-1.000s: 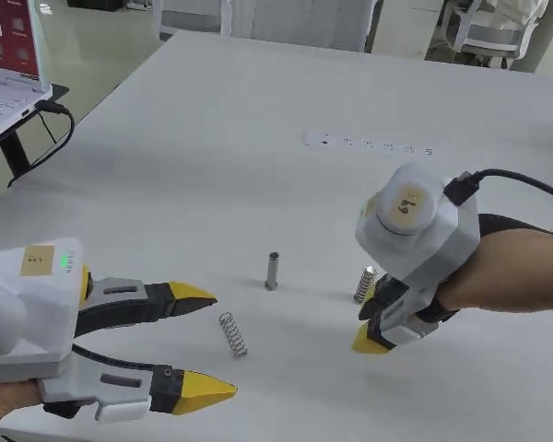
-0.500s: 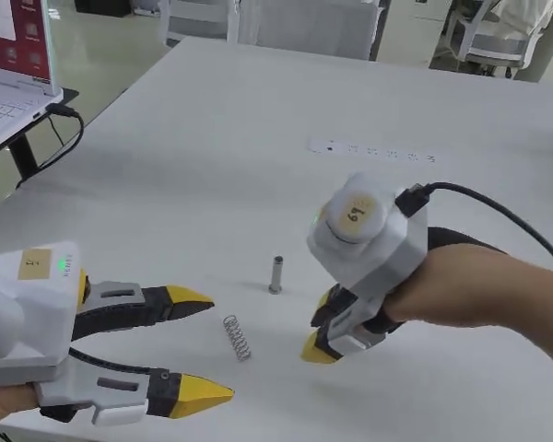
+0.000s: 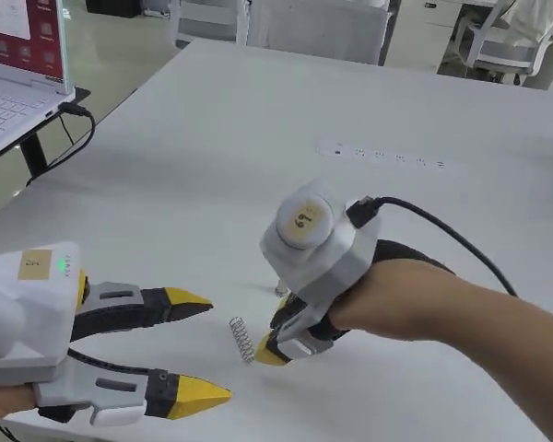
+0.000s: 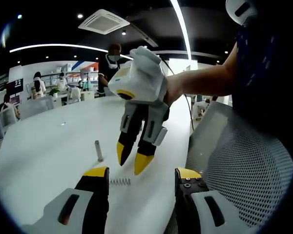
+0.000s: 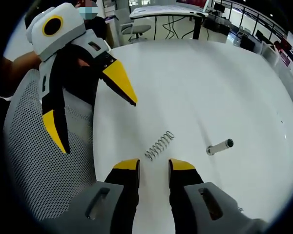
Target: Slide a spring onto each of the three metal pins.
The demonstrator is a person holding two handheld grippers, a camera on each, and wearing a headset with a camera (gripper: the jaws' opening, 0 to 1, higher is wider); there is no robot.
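Your left gripper (image 3: pixel 219 348) is waiting by the table's (image 3: pixel 212 138) near edge, jaws spread wide and empty. Just right of it the spring (image 3: pixel 243 339) is lying flat near that edge, looking light, squashy and apt to roll or flick away, so you are likely wanting a gentle pinch across the coils near one end, leaving the other free for the pin (image 5: pixel 219 146). Your right gripper (image 3: pixel 275 345) is hovering over it, jaws slightly parted and empty, its body hiding most of the pin in the head view.

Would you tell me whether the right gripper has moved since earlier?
Yes: the right gripper moved left, from well right of the spring to beside it.
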